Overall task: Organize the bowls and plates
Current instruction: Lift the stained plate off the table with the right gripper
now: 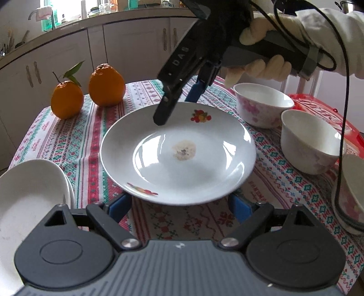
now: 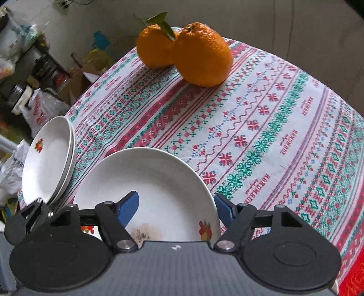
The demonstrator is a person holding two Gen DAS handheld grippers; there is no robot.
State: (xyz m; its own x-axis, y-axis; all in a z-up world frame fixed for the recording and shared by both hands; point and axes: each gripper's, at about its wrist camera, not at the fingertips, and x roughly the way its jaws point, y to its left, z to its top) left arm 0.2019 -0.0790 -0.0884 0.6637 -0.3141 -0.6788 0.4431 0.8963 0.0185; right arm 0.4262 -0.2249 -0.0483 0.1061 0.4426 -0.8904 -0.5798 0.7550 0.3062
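Right wrist: plate (image 2: 159,182) seemingly between right gripper (image 2: 176,208) fingers.

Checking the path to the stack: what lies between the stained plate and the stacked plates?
Only bare tablecloth between stained plate and stacked plates, seen in the right wrist view.

A long run of pale cupboards (image 1: 68,61) curves along the far wall, each door with a slim upright handle. On the counter (image 1: 95,19) above them stand jars and bottles, a tap (image 1: 34,14) at the left end, and daylight pours in through the window (image 1: 61,9) behind. Beyond the table's far left edge the floor is crowded: a cardboard box (image 2: 78,80), plastic bags (image 2: 41,107) and dark pots (image 2: 45,66) against a dull, stained wall (image 2: 75,34).
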